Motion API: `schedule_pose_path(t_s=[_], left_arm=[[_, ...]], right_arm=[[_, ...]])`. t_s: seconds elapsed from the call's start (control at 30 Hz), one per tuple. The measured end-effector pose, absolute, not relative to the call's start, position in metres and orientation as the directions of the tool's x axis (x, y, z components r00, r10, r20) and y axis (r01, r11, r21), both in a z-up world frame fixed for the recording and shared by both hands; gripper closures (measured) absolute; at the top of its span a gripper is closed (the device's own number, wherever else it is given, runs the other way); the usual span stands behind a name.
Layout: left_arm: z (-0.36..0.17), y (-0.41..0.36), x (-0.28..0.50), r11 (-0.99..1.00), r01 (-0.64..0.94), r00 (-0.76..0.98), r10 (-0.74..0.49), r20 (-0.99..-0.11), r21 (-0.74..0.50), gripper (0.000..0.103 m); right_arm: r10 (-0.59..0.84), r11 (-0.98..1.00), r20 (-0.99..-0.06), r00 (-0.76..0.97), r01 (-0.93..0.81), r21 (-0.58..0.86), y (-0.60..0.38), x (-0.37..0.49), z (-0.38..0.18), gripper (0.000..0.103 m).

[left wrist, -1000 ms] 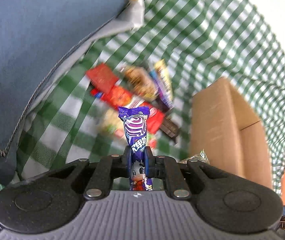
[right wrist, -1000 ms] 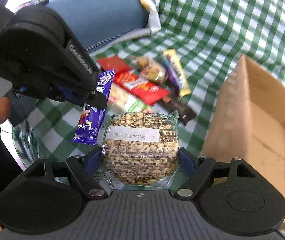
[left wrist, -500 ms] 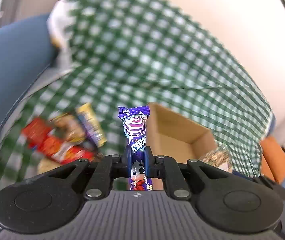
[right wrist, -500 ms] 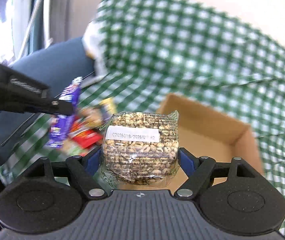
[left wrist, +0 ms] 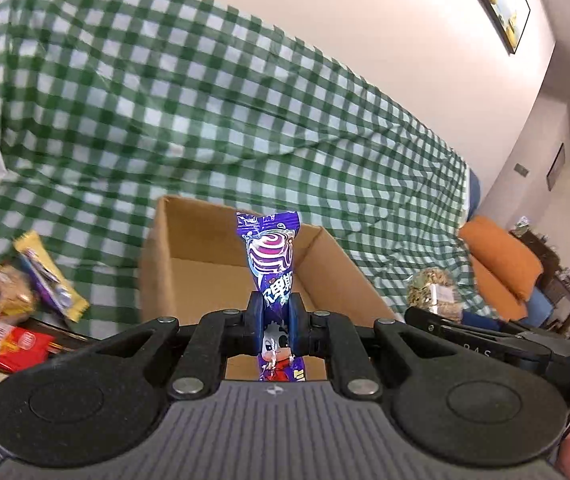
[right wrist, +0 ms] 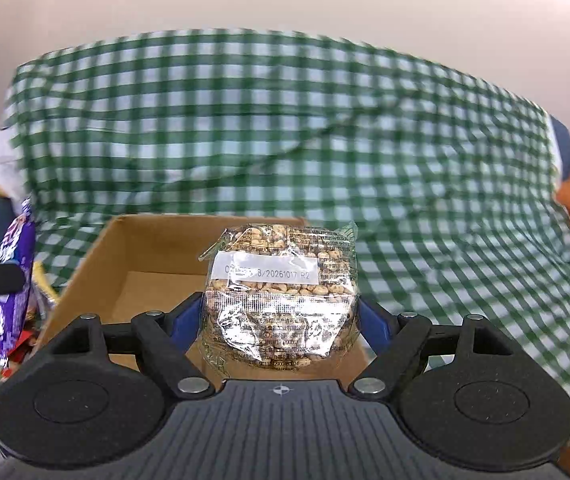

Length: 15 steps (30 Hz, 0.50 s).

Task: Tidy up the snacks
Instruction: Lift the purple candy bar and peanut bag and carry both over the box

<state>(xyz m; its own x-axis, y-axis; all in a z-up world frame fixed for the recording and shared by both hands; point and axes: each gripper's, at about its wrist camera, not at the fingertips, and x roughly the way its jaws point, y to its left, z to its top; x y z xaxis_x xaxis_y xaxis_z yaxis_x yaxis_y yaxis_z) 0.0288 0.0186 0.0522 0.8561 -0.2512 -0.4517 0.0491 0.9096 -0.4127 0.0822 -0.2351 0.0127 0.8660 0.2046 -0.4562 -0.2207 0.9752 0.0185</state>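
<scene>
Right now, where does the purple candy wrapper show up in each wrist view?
Left wrist: purple candy wrapper stands upright at centre, clamped in the left gripper, before the cardboard box.
Right wrist: it hangs at the far left edge, left of the box.
Shared landmark: the cardboard box.

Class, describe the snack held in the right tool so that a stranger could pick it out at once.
Find the green checked cloth, then the open cardboard box on it. In front of the box, the right tool grips a clear packet of puffed grains. Unlike the purple candy, it is see-through with a white date label.
</scene>
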Motion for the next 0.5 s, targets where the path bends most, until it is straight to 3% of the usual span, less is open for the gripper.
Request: schedule_pose_path(t_s=[0.23,0.5], left_arm=[[0.041,0.008,0.045,0.884,0.075,0.823,-0.316,-0.472,-0.462,0.09],[0.041,-0.01,0.054,0.896,0.126,0.826,-0.333,-0.455,-0.426,0.09]], right_arm=[[0.185,0.981,-0.47,0.863,-0.193,0.031,-0.248,0.092,0.005,0.022],[0.174,0.971,-0.418,0.892,-0.225,-0.077,-0.247,0.077,0.006,0.022]])
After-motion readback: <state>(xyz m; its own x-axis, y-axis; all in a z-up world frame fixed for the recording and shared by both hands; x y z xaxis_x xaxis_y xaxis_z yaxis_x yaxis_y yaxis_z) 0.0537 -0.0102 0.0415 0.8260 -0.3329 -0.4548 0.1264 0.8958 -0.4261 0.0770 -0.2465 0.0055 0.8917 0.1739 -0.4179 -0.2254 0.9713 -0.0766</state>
